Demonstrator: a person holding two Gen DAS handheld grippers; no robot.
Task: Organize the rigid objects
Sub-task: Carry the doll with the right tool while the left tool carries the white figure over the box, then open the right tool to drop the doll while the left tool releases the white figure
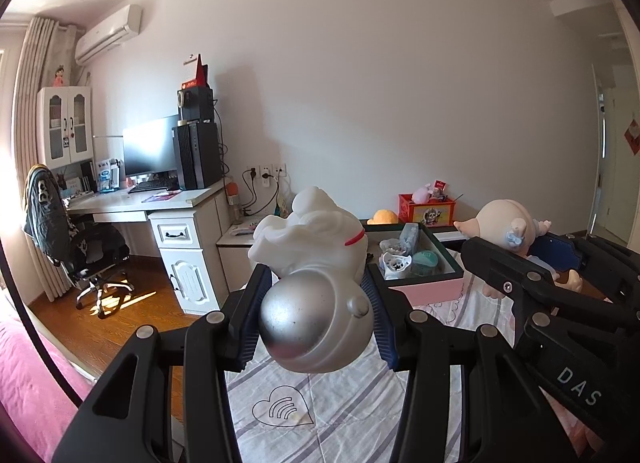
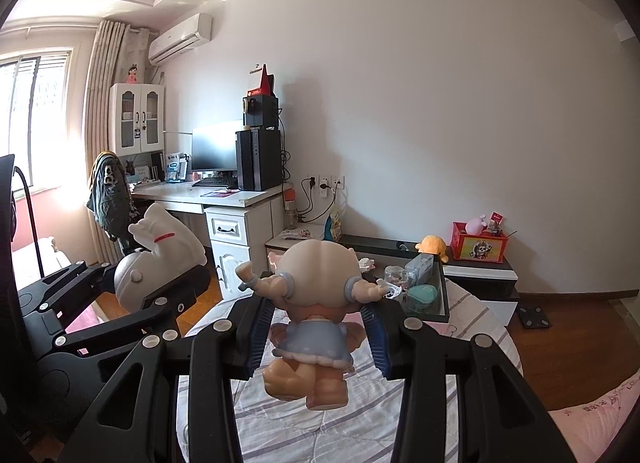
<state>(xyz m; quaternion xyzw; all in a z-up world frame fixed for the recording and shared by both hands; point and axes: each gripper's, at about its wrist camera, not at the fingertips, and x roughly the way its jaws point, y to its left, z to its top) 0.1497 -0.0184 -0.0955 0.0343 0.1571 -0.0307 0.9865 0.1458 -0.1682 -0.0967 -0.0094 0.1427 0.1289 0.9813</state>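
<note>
- The bed [image 2: 352, 427], with its striped sheet, lies below both held toys; a pink box [image 1: 430, 283] with a dark rim rests on it ahead. Judged target: this box, which already contains small items [image 1: 404, 259].
- The left gripper [image 1: 316, 323] is closed on the silver-and-white figurine [image 1: 316, 283]. The blue pads [image 1: 250, 319] press the silver dome from both sides, and the white body projects forward, clear of the sheet.
- The right gripper [image 2: 316, 327] is closed on the doll [image 2: 316, 303] in the blue dress. The pads [image 2: 260, 327] clamp near the waist; head forward, feet toward the camera.
- Move one toy at a time. In both views the two grippers are near each other, so a joint approach risks collision.
- The dome is smooth and rounded; it probably slips easily. Keep the clamp steady and avoid tilting.
- Lower each toy into a free part of the box, clear of the rim, before opening the jaws.
</note>
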